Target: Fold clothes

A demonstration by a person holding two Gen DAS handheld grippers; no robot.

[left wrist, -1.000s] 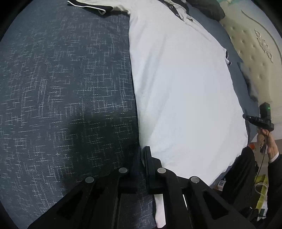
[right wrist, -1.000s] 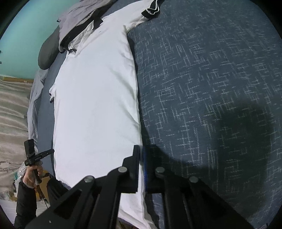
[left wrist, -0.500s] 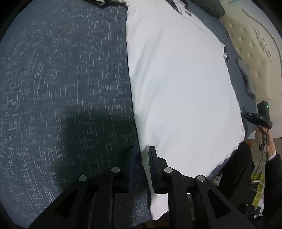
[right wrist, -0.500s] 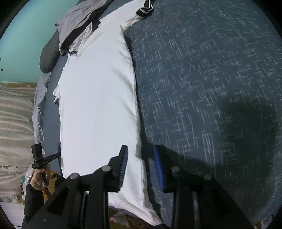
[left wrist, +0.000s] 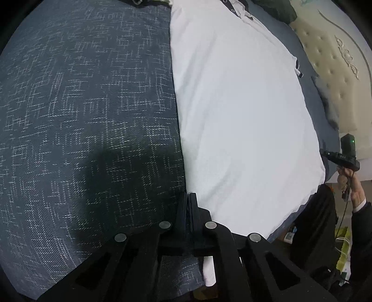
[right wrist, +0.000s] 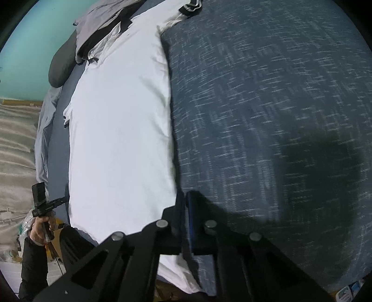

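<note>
We pinch the hem corners — left hand-held gripper (left wrist: pixel 188 197) and right hand-held gripper (right wrist: pixel 183 197) both clamped on the white polo shirt (left wrist: pixel 239 111), low at the near bed (left wrist: pixel 88 97) edge. Lift evenly, keep tension; collar lies far, by the headboard (left wrist: pixel 337 60).

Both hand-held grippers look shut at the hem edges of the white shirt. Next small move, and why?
Probably lift both together and carry the hem toward the collar. The left hand-held gripper and right hand-held gripper both sit closed at the side edges of the white polo shirt, which lies flat on the dark bedspread; whether cloth is actually pinched isn't clear.
</note>
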